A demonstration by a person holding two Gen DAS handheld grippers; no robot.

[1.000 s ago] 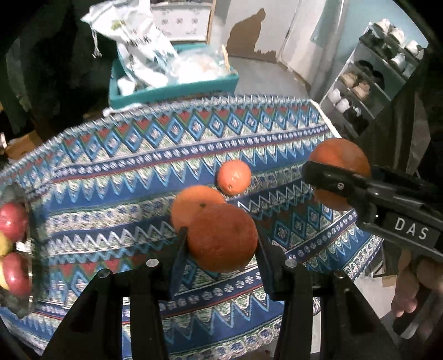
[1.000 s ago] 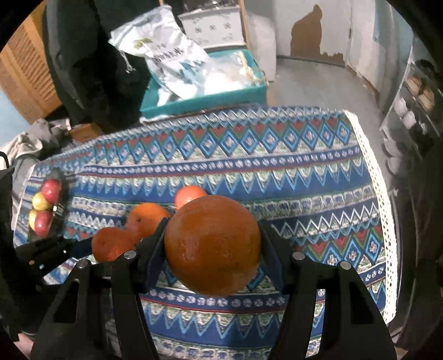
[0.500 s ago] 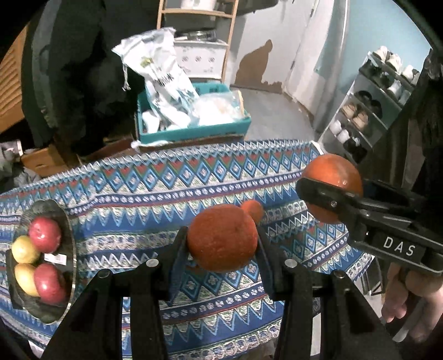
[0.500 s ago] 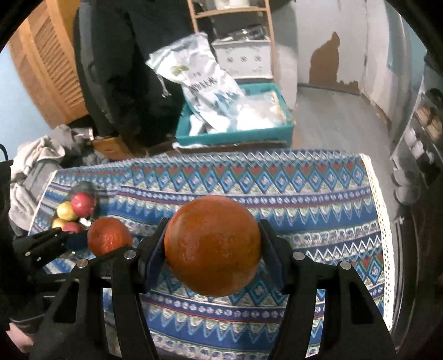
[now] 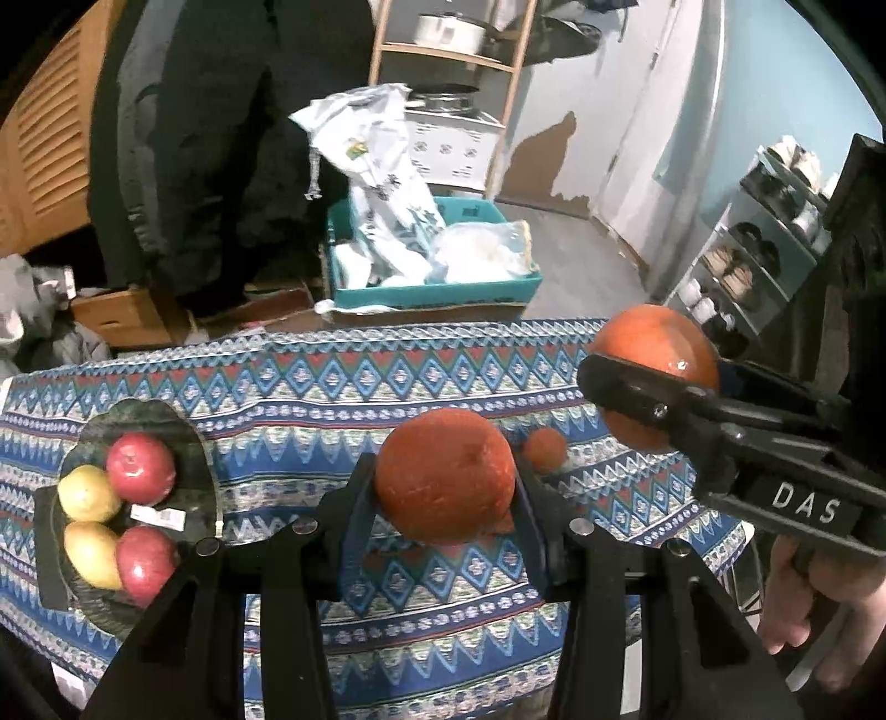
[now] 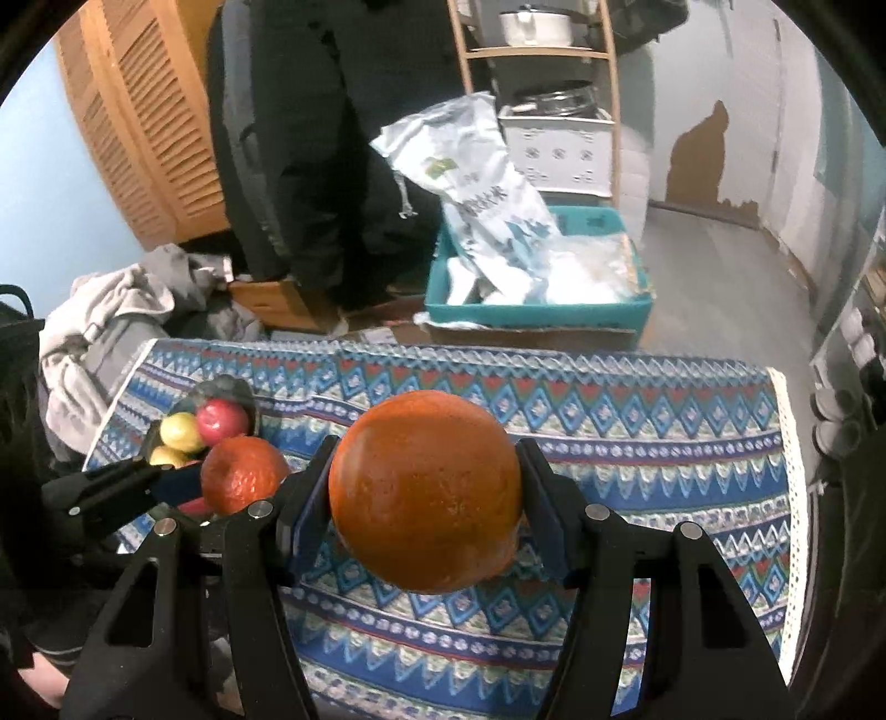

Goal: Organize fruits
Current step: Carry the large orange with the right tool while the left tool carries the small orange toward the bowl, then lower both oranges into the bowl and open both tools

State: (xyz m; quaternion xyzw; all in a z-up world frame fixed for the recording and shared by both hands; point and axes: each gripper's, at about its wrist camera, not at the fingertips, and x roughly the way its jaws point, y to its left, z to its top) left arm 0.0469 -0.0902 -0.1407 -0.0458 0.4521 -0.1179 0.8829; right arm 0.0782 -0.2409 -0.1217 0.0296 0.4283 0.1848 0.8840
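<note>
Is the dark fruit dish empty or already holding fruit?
Holding fruit: the dish contains two red apples and two yellow fruits.

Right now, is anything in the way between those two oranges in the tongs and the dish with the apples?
Nothing visible blocks either orange. Between the left tongs' orange and the dish lies only bare patterned cloth. The right tongs' orange is farther off, with the left tongs between it and the dish.

Lived-in home, not a lab: patterned cloth (image 6: 637,410) on the table, louvred wooden doors (image 6: 144,127), shoe rack (image 5: 758,249), wooden shelf (image 6: 554,52) holding a pot (image 6: 534,25), teal crate (image 6: 537,315) of bags on the floor, clothes heap (image 6: 116,310), peeling wall paint (image 6: 714,160)
</note>
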